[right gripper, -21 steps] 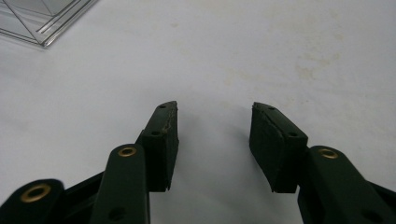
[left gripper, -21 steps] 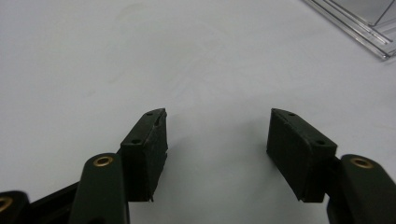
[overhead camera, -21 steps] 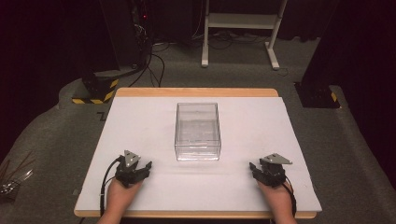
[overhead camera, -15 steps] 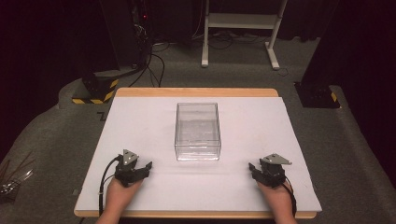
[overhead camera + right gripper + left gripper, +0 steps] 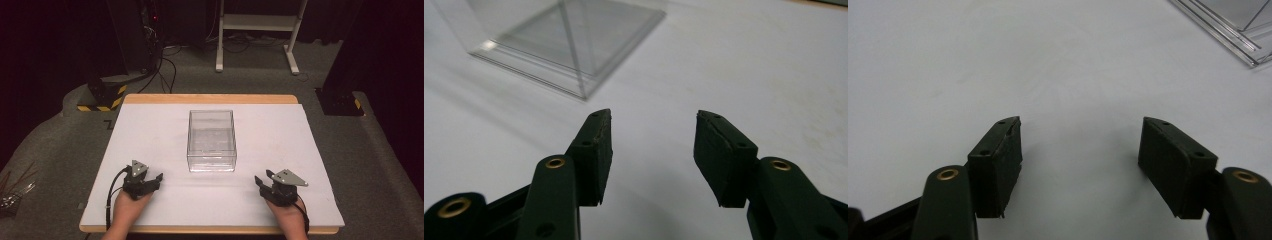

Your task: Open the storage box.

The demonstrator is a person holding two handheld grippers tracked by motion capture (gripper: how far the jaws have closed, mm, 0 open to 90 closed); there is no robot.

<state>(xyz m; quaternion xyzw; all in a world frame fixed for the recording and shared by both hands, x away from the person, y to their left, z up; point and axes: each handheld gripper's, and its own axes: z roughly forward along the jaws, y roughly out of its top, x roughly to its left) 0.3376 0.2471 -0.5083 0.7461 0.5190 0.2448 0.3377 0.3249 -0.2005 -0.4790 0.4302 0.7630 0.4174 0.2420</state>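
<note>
A clear plastic box (image 5: 211, 140) stands in the middle of the white tabletop (image 5: 150, 130); it looks empty. My left gripper (image 5: 156, 179) rests low on the table at the front left, jaws open, nothing between them. In the left gripper view the left gripper (image 5: 1080, 145) points across bare white surface, with a corner of the clear box (image 5: 1233, 25) at the upper right. My right gripper (image 5: 260, 181) rests at the front right, also open and empty. Ahead and to the left in the right gripper view, beyond the right gripper (image 5: 653, 131), lies the clear box (image 5: 574, 40).
The table has a wooden edge (image 5: 210, 99) at the back. Beyond it on the grey floor stand a white frame (image 5: 255, 25), dark equipment with cables (image 5: 150, 55) and a black-and-yellow striped base (image 5: 102, 97). A black post base (image 5: 340, 102) sits off the right rear corner.
</note>
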